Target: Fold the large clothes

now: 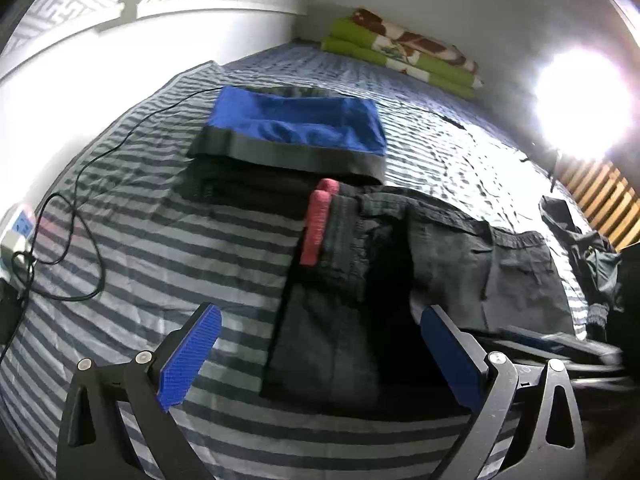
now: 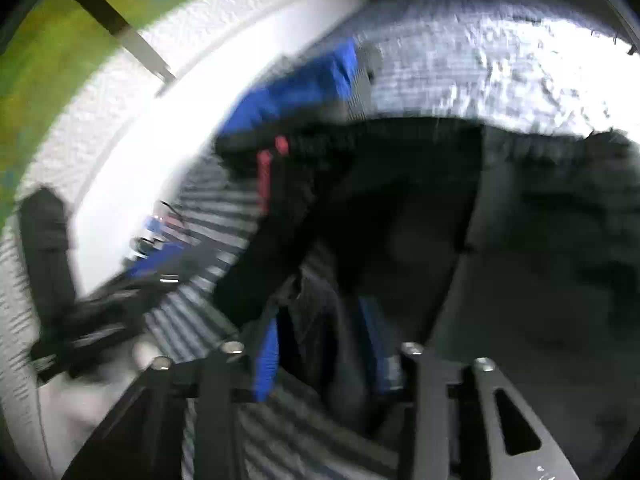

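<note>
A dark grey garment [image 1: 400, 248] lies spread on a striped bed [image 1: 160, 240], with a red strip [image 1: 318, 224] at its left edge. My left gripper [image 1: 320, 312] hovers over its near part, blue pads wide apart and nothing between them. The right wrist view is blurred. My right gripper [image 2: 320, 312] is low over the same dark garment [image 2: 400, 200]. Its blue pads stand apart, with a raised fold of dark cloth in the gap. The left gripper [image 2: 132, 276] shows as a blur at the left.
A folded blue and grey garment [image 1: 296, 120] lies beyond the dark one. Folded green blankets [image 1: 400, 52] sit at the far corner by the wall. A black cable [image 1: 80, 208] runs to a power strip [image 1: 16, 232] on the left. A bright lamp [image 1: 580, 104] and more dark clothes [image 1: 580, 240] are on the right.
</note>
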`<state>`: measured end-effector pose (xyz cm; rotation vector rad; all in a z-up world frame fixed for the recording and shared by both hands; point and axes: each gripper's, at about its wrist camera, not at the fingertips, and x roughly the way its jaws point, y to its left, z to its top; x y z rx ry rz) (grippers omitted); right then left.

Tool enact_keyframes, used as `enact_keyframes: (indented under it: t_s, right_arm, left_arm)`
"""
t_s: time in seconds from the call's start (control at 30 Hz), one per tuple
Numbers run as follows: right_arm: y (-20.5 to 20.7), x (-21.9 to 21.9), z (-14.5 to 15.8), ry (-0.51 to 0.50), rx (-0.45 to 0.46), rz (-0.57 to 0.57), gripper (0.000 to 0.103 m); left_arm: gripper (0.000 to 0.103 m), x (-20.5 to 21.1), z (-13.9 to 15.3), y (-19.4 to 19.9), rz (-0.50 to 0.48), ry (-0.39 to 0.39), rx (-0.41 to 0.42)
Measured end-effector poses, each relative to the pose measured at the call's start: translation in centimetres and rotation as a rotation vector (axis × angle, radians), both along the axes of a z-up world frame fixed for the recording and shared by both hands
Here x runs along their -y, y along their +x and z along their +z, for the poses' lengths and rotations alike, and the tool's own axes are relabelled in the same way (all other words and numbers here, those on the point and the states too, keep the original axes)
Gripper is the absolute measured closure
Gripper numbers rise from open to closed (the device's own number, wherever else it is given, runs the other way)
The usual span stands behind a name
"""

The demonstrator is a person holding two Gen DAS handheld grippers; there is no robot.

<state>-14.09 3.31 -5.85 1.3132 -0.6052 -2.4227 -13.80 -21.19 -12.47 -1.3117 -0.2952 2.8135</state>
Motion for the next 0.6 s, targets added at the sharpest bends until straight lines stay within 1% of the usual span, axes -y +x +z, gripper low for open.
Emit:
enact_keyframes:
  t_s: [0.1,0.13,0.17,0.2,0.23,0.27,0.3,0.37,0.43,0.5,0.53,0.57,0.6]
  right_arm:
    - [2.5,-3.1,3.1,-0.097,-0.061,0.040,0.058]
    - [3.1,-4.4,3.9,-0.104,-0.083,0.029,0.057]
    - [3.7,-6.0,4.7,-0.089,-0.110,0.005,0.057]
    - [3.8,-7.8,5.3,-0.037,-0.133,-0.034,0.057]
    - [3.6,-9.5,5.6,0.021,-0.140,-0.078,0.057]
    - [3.1,-10.8,5.5,0.057,-0.136,-0.115,0.057]
    - [2.0,-12.5,5.0,0.086,-0.114,-0.149,0.057]
    - [-0.2,-14.5,3.3,0.111,-0.053,-0.165,0.057]
    - [-2.8,-15.5,1.2,0.151,0.004,-0.170,0.057]
    - [-4.4,-16.4,-0.3,0.218,0.025,-0.180,0.057]
    - [-4.9,-16.9,-1.0,0.254,0.031,-0.186,0.058]
    - [-5.4,-17.5,-1.8,0.297,0.053,-0.210,0.059]
    - [-5.9,-18.1,-3.3,0.317,0.099,-0.236,0.060]
  left_arm:
    - [0.002,-1.4,0.6,0.0,-0.040,0.001,-0.020]
    - [0.002,-1.9,0.7,0.0,-0.057,0.001,-0.027]
    - [0.002,-2.6,0.9,0.0,-0.079,0.004,-0.035]
    - [0.002,-3.4,0.9,0.0,-0.109,0.009,-0.038]
    - [0.002,-4.1,0.8,0.0,-0.137,0.014,-0.035]
    - [0.002,-5.3,0.5,-0.1,-0.178,0.015,-0.025]
    - [0.002,-6.0,0.2,-0.2,-0.194,0.007,-0.016]
    - [0.002,-7.8,-0.8,-0.6,-0.235,-0.007,0.010]
    - [0.002,-9.4,-2.0,-1.1,-0.271,-0.018,0.040]
    - [0.002,-10.7,-3.3,-1.7,-0.291,-0.042,0.072]
    - [0.001,-11.1,-4.0,-2.0,-0.289,-0.063,0.089]
    - [0.001,-11.5,-5.0,-2.5,-0.278,-0.103,0.118]
    - [0.001,-11.7,-6.0,-3.0,-0.255,-0.161,0.148]
